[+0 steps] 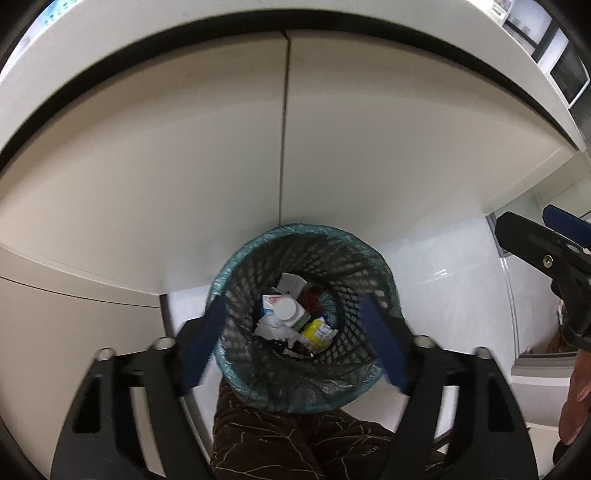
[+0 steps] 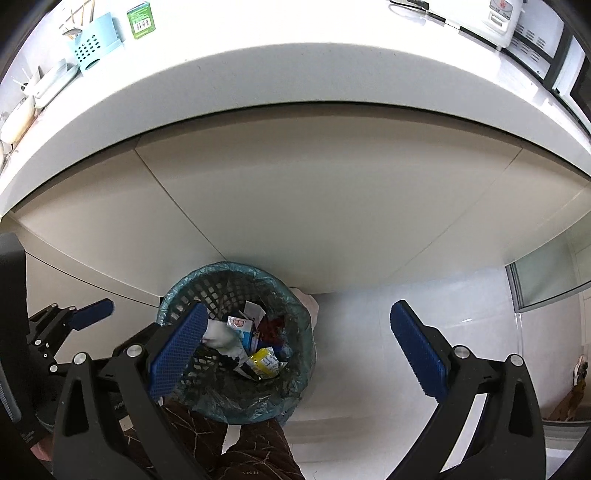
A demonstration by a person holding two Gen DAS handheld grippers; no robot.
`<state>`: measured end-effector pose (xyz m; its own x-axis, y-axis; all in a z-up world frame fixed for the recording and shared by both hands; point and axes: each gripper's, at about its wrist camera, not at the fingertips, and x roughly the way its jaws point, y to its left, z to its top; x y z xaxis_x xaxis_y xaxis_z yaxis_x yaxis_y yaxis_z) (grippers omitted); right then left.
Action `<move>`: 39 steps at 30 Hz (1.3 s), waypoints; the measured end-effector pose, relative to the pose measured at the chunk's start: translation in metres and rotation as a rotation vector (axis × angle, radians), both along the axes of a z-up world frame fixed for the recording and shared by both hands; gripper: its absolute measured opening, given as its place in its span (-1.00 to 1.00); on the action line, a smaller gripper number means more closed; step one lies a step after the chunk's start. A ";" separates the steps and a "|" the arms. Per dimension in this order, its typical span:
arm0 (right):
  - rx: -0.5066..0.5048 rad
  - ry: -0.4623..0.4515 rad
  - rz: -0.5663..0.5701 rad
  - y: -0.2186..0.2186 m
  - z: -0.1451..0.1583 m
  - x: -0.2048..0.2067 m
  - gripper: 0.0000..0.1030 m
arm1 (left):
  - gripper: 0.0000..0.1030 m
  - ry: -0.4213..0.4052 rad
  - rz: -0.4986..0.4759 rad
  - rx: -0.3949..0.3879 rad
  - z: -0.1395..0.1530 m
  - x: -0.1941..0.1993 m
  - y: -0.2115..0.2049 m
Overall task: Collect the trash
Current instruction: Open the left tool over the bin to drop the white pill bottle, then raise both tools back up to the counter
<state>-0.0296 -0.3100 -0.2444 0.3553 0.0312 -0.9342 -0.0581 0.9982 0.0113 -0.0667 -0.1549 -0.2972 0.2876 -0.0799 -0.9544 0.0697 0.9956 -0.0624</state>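
Nearest, low in both wrist views: a leg in brown patterned trousers, directly under the grippers.

Left gripper: jaws apart, nothing between them. Its blue pads frame the wastebasket from above, one pad over each side of the rim. Aim is straight down the opening.

Right gripper: jaws wide apart, empty. It sits to the right of the basket; only its left pad overlaps the rim, the right pad hangs over bare floor tile.

Wastebasket: dark mesh with a blue-green liner folded over the rim, on the floor against the cabinet doors. Inside, at the bottom: a white-capped bottle, a yellow packet, a dark red wrapper, a small carton, crumpled white paper.

Judgement: collecting looks well along, several pieces already binned and neither gripper carrying anything.

Far: white countertop above the cabinets. On its far left a pale blue perforated holder and a green box; whether the box is trash cannot be told. Appliances at far right.
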 end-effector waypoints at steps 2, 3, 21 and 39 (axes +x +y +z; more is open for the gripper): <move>-0.009 -0.007 0.010 0.002 0.002 0.000 0.85 | 0.78 -0.017 0.003 -0.002 0.003 -0.001 0.002; -0.008 -0.009 0.016 0.003 0.003 0.001 0.85 | 0.85 -0.023 0.010 0.002 0.006 -0.002 0.006; -0.028 -0.082 0.069 0.023 0.096 0.023 0.85 | 0.88 -0.096 0.184 0.004 0.117 -0.011 0.097; 0.026 -0.191 0.105 0.051 0.188 0.094 0.85 | 0.88 -0.238 0.241 0.002 0.231 0.048 0.131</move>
<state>0.0643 -0.2589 -0.0561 0.5193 0.1010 -0.8486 -0.1655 0.9861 0.0161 -0.0188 -0.0234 -0.0660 0.5127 0.0186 -0.8584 -0.1549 0.9854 -0.0711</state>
